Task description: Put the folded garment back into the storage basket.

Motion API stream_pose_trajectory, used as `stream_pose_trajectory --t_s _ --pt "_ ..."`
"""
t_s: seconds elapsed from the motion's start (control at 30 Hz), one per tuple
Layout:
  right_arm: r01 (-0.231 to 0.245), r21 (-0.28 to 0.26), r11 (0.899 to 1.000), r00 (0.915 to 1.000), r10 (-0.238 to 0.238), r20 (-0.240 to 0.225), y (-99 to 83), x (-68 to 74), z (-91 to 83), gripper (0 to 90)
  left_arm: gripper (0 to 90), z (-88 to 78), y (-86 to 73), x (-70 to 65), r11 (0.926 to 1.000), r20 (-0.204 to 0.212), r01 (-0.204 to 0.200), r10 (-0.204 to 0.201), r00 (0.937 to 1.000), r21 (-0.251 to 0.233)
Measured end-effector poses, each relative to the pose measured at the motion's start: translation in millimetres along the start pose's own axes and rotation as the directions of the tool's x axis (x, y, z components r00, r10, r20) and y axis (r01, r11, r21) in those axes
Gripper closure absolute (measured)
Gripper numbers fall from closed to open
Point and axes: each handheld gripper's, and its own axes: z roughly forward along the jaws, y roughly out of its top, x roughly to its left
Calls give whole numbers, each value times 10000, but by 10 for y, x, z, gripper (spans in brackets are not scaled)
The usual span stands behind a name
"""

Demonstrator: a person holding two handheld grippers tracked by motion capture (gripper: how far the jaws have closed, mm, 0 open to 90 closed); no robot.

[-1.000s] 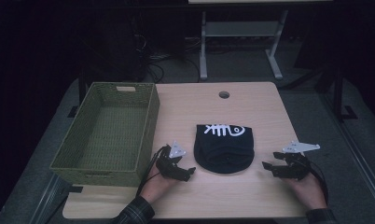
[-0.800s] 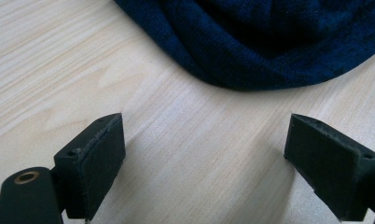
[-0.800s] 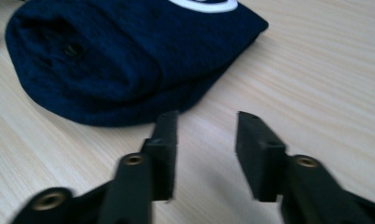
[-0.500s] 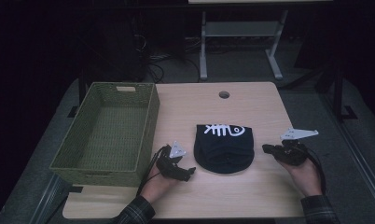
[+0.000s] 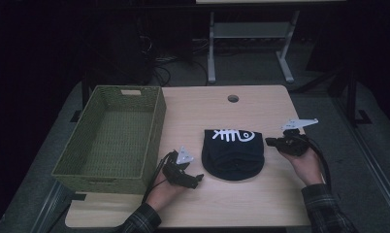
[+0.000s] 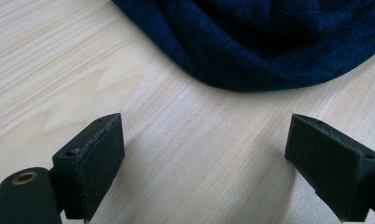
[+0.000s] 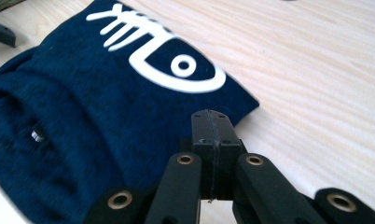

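Garment [image 5: 233,154], fish-bone print [image 5: 234,135] far end

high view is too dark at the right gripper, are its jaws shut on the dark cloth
observer: shut, but on nothing: the right gripper has its jaws pressed flat together, the dark cloth right by their tip.
operator: and the left one
observer: the left gripper is open, bare table between its jaws, cloth hem ahead, untouched.
operator: anything on the cloth
observer: a small metal stud among its folds.
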Motion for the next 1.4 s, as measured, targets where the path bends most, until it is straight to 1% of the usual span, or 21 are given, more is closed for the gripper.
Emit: stream_pose_trajectory --t_s 0.03,0.1,0.13,0.2,0.27,0.3,0.4,0.43,0.47,0.57,0.63,0.67,0.77,0.8,0.83,0.87,1.0,1.1,1.2,1.37,1.4 --pt "115 -125 9999 9999 -116 -24 49 -27 46 899 108 0 1 4 10000 -8 -58 58 10000 -7" --pt "44 -50 10000 10000 -44 -36 67 -31 65 899 108 1 0 1 10000 2 -9 9 10000 -15" --pt "117 40 9999 9999 -117 -54 123 -55 115 899 108 0 0 2 10000 4 -20 20 10000 -2" --pt "144 -44 9999 9999 -144 -12 164 -78 149 900 108 1 0 2 10000 9 -20 20 10000 -8" --pt "80 27 10000 9999 -80 -62 187 -92 174 900 108 1 0 1 10000 7 -15 15 10000 -6" --pt "74 20 10000 10000 -73 -45 234 -115 213 900 108 1 1 2 10000 13 -11 11 10000 -6" --pt "65 -122 9999 10000 -65 -17 267 -134 248 900 108 0 1 1 10000 18 -7 7 10000 2" --pt "27 44 10000 10000 -26 -47 311 -160 305 900 108 0 2 1 10000 17 -11 11 10000 5" --pt "27 44 10000 10000 -26 -47 311 -160 305 900 108 -1 2 1 10000 14 -12 12 10000 18" --pt "38 1 10000 10000 -38 26 362 -189 394 900 108 -4 3 2 10000 21 -22 21 10000 61" --pt "-81 218 9997 10000 82 -51 387 -219 461 900 108 -4 3 2 10000 23 -23 22 10000 61" --pt "-106 163 9998 9999 107 -57 409 -244 517 900 108 -4 4 3 10000 21 -26 26 10000 62" --pt "-155 163 9997 9999 156 -41 423 -266 573 900 108 -4 4 3 10000 20 -23 23 10000 64" --pt "-356 431 9984 9993 362 -123 433 -305 650 900 107 -4 3 2 10000 23 -22 22 10000 53" --pt "-356 431 9984 9993 362 -123 433 -305 650 900 108 -4 3 2 10000 23 -22 22 10000 53" --pt "-359 535 9979 9993 362 -52 443 -338 706 900 108 -4 3 2 10000 21 -19 19 10000 55" --pt "-364 564 9977 9993 368 -56 442 -371 753 900 108 -3 3 2 10000 21 -22 22 10000 51" --pt "-458 843 9954 9989 467 -98 394 -392 798 900 108 -1 3 3 10000 21 -26 26 10000 28" --pt "-437 1001 9940 9987 460 -218 346 -409 791 900 108 -1 3 3 10000 23 -30 30 10000 31" --pt "-440 1059 9934 9983 478 -336 326 -407 744 900 108 -1 3 3 10000 24 -29 29 10000 31" --pt "-343 1104 9933 9986 386 -371 317 -405 737 900 108 -1 3 3 10000 23 -27 27 10000 26"
